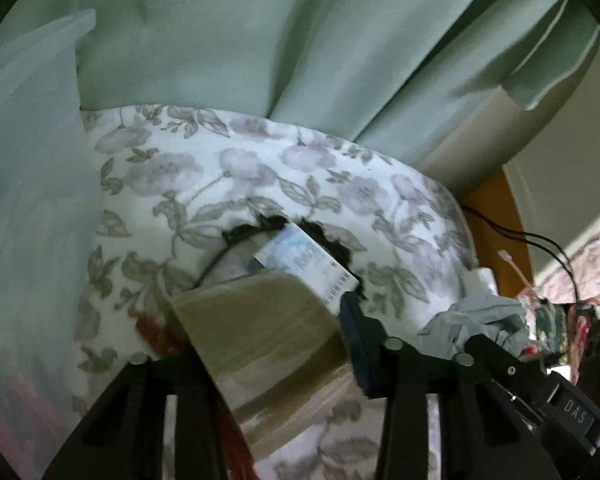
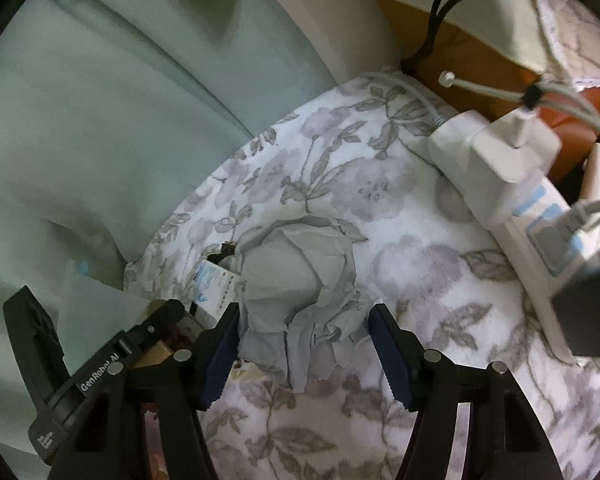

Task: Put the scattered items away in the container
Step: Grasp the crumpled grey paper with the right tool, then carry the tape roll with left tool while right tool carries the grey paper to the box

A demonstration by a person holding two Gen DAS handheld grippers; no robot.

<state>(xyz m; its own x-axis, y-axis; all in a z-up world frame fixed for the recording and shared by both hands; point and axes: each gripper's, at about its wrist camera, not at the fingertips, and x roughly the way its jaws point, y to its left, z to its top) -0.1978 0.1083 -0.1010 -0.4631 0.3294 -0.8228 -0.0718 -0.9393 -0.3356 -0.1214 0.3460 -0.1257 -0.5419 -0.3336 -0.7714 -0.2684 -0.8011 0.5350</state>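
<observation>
My left gripper [image 1: 268, 340] is shut on a roll of brown packing tape [image 1: 260, 340], held above the flowered blanket [image 1: 260, 176]. Beyond it a white and blue box [image 1: 308, 264] sits in a black-edged opening [image 1: 260, 228] in the blanket. My right gripper [image 2: 304, 344] is open, its blue-padded fingers [image 2: 392, 356] on either side of a crumpled grey paper wad [image 2: 300, 280] that lies on the blanket [image 2: 380, 200]. The wad also shows in the left wrist view [image 1: 476, 320]. The white and blue box [image 2: 216, 284] and the left gripper body [image 2: 100, 364] show at left.
A pale green curtain [image 1: 260, 40] hangs behind the blanket. A white power strip [image 2: 512, 184] with plugged chargers and cables lies at right on the blanket's edge. Black cables [image 2: 440, 8] run over an orange-brown surface [image 2: 460, 64]. Assorted clutter [image 1: 552, 316] lies at far right.
</observation>
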